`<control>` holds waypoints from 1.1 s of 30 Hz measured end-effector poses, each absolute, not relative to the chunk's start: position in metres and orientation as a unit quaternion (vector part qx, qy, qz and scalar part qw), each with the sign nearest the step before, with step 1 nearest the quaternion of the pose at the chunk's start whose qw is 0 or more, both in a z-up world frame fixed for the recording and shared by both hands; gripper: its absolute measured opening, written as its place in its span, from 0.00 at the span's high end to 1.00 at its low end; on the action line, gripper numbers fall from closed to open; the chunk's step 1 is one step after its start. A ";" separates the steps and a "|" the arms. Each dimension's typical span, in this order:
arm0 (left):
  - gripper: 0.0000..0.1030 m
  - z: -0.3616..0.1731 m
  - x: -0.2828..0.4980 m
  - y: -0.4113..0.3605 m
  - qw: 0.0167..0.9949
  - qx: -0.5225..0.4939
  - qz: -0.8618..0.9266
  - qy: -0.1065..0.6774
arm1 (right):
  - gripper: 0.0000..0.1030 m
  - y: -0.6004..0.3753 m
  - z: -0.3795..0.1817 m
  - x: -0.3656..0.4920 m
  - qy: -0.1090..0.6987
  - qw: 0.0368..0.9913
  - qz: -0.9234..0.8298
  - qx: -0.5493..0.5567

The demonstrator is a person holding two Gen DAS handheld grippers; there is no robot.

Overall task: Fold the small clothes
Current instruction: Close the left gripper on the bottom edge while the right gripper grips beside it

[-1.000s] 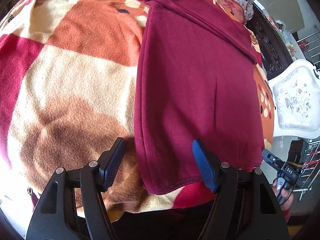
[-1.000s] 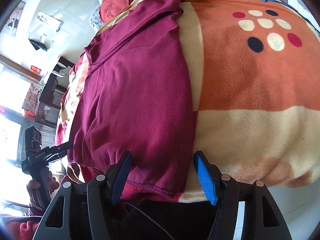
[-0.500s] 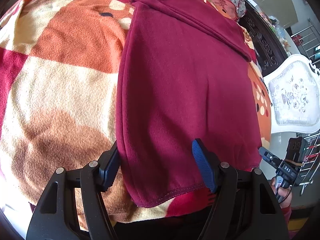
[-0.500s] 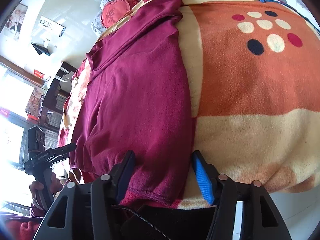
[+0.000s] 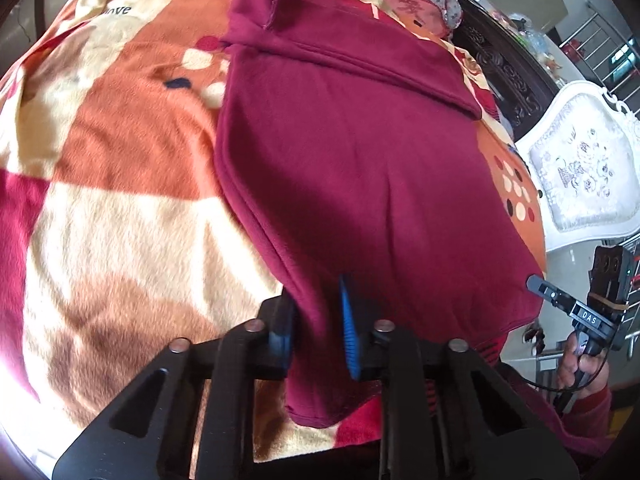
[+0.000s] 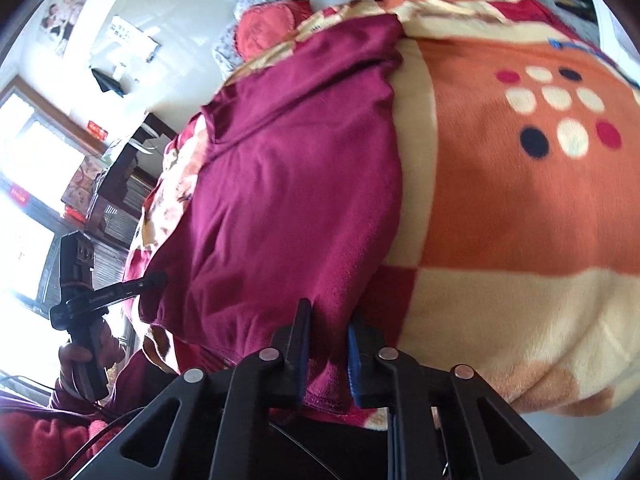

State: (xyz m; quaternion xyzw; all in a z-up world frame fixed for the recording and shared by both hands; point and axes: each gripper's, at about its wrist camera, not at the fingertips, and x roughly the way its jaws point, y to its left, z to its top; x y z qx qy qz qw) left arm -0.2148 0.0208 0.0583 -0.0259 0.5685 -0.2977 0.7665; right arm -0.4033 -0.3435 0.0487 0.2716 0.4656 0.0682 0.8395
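Note:
A maroon garment (image 5: 360, 168) lies spread on a patterned blanket (image 5: 120, 208), its sleeves folded across the far end. My left gripper (image 5: 316, 336) is shut on the garment's near left hem corner, cloth bunched between the pads. In the right wrist view the same garment (image 6: 288, 200) runs away from me, and my right gripper (image 6: 328, 344) is shut on its near right hem corner. Each gripper shows in the other's view: the right one (image 5: 560, 304) and the left one (image 6: 120, 288), both at the hem.
The blanket (image 6: 520, 220) in orange, cream and red covers the bed. Pillows (image 6: 264, 32) lie at the head. A white ornate chair (image 5: 580, 172) and dark carved furniture (image 5: 504, 64) stand to the right of the bed. A window (image 6: 24, 184) is to the left.
Both grippers have closed from open onto the near hem corners of the garment. The hem is now bunched and lifted slightly between the pads.

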 end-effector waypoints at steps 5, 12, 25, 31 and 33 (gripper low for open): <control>0.87 0.064 -0.208 0.017 0.768 -0.033 -0.304 0.563 | 0.88 -0.344 0.066 -0.393 0.449 0.851 0.077 0.263; 0.87 0.057 -0.199 0.023 0.765 -0.038 -0.290 0.574 | 0.88 -0.345 0.076 -0.370 0.435 0.856 0.086 0.265; 0.72 0.035 -0.196 0.021 0.732 -0.056 -0.267 0.624 | 0.79 -0.348 0.035 -0.354 0.501 0.798 0.094 0.322; 0.54 0.034 -0.197 0.012 0.729 -0.055 -0.271 0.626 | 0.65 -0.353 0.030 -0.356 0.507 0.791 0.089 0.330; 0.54 0.035 -0.199 0.007 0.732 -0.040 -0.271 0.624 | 0.65 -0.349 0.032 -0.355 0.509 0.797 0.091 0.313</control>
